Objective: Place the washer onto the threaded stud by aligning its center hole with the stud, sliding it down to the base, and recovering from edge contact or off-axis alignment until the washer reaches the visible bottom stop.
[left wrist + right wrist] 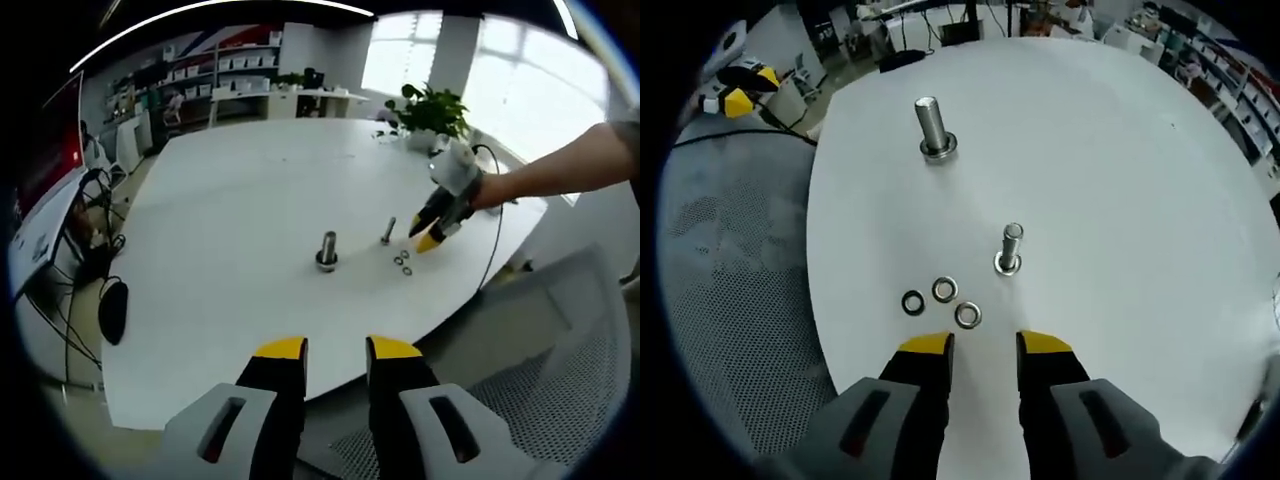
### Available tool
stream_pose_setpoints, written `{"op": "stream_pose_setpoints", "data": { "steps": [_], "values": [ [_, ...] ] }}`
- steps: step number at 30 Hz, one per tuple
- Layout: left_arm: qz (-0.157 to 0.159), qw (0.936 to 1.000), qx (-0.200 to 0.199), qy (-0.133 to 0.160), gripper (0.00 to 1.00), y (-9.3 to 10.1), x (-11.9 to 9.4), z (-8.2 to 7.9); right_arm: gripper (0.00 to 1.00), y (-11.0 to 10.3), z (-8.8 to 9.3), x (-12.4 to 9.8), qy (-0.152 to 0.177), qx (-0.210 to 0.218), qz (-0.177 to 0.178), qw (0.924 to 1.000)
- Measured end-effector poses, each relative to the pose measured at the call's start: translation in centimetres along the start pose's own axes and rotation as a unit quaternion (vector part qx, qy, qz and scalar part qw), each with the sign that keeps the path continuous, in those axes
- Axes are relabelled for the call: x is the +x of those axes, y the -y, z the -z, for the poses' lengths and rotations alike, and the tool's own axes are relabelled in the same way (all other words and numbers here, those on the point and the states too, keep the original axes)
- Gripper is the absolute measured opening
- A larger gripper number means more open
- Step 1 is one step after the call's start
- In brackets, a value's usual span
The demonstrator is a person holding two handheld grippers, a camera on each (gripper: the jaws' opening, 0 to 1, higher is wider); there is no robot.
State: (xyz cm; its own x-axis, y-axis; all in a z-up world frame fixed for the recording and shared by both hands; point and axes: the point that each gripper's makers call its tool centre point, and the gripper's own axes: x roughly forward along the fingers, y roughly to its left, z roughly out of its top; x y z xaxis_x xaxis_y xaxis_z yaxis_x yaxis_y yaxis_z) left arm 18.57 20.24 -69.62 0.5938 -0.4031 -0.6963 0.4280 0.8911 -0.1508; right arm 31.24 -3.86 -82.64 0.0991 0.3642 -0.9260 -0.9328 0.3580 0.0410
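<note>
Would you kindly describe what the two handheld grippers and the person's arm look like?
Each gripper has two black jaws with yellow tips on light grey bodies with slotted openings: the left gripper and the right gripper. In the left gripper view the right gripper has a white housing and a thin black cable trailing from it. A grey short sleeve covers the upper arm.

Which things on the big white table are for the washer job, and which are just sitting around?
For the job:
three washers
small stud
big stud
right gripper

Just sitting around:
potted plant
mesh chair
cables

Both grippers (336, 348) (985, 343) parted, empty.
</note>
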Motion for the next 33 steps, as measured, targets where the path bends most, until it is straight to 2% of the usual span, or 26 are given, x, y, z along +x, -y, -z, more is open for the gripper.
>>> {"op": "stream_pose_setpoints", "data": {
  "steps": [9,13,16,18,20,27,33],
  "values": [
    [-0.005,1.0,0.002,-0.004,0.21,-0.3,-0.1,0.1,0.27,-0.8,-0.7,1.3,-0.004,-0.019,-0.005,0.9998],
    [-0.008,1.0,-0.001,0.0,0.21,-0.5,-0.1,0.0,0.26,-0.6,-0.7,1.6,-0.008,-0.042,0.002,0.9991],
    [-0.008,1.0,0.001,0.0,0.21,-0.6,-0.1,0.0,0.25,-0.5,-0.7,1.6,-0.011,-0.041,-0.002,0.9991],
    [-0.007,1.0,0.002,-0.001,0.21,-0.5,-0.1,0.1,0.24,-0.5,-0.7,1.6,-0.014,-0.092,-0.002,0.9956],
    [-0.007,1.0,0.004,-0.001,0.21,-0.5,0.0,0.0,0.23,-0.8,-0.6,1.5,-0.013,-0.086,-0.006,0.9962],
    [-0.006,1.0,0.001,0.002,0.2,-0.5,0.0,-0.1,0.2,-0.9,-0.5,1.7,-0.015,-0.108,-0.02,0.9939],
    [-0.002,1.0,0.0,0.005,0.2,-0.4,0.1,-0.2,0.15,-0.6,-0.8,1.8,-0.037,-0.11,-0.018,0.9931]
  ]
}}
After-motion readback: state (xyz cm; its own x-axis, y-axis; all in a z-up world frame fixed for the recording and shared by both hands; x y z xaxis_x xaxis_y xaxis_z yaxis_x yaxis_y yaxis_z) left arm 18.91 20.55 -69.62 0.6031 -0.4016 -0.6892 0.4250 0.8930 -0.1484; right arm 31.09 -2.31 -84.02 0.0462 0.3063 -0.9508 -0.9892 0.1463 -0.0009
